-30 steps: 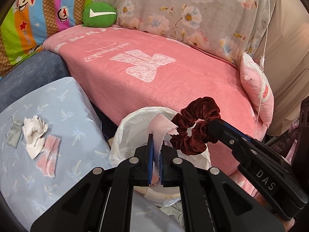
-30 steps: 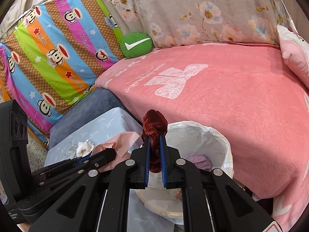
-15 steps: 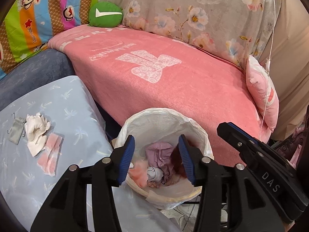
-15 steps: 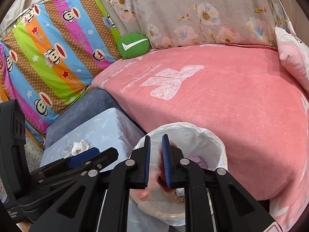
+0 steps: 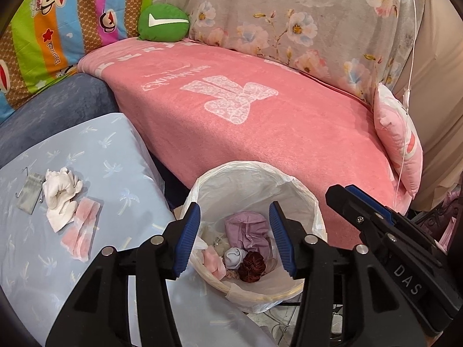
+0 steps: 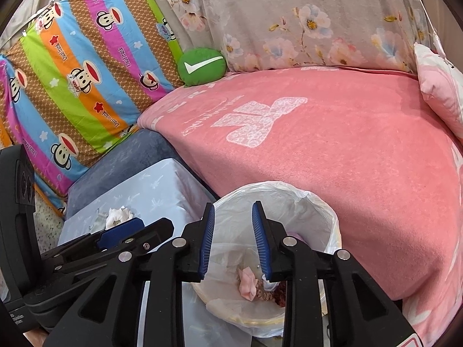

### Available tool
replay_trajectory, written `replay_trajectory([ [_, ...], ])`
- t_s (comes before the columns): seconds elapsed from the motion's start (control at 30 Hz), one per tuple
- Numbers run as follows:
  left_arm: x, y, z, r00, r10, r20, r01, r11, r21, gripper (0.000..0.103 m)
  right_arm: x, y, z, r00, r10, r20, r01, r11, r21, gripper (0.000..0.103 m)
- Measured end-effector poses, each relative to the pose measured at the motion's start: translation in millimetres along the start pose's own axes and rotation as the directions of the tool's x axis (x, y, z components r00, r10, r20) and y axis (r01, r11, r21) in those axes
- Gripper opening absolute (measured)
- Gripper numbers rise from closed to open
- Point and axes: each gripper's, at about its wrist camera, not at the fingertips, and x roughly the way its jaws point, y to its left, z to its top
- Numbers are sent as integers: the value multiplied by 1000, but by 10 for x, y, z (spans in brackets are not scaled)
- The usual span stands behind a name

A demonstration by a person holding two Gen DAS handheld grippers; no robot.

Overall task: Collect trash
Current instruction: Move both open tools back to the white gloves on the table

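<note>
Black grippers, blue pads [image 5: 187, 240], silver screws [image 5: 310, 239].

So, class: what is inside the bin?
In the bin: a scrunchie, a lilac wad, a pink scrap and a pale ball. Anything beneath them is covered.

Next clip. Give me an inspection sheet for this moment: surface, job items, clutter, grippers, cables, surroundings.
Surface: light blue cloth-covered table.
Job's things: lined trash bin holds a dark red scrunchie, pink scrap and lilac wad; a white tissue wad and pink-and-white wrapper lie on the table.
Clutter: grey pouch beside the tissue.
Grippers: left gripper and right gripper open, empty, over the bin.
Cables: thin white cord hanging at right.
Surroundings: pink blanket, green cushion, small pink pillow.
</note>
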Motion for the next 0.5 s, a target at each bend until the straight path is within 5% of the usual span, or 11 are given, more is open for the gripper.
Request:
replay_trajectory([
  [0.5,-21,237,-48,999,37,-3,-37,998,-51,48,173,201,-56,999,29,-41,-30,999,-39,30],
])
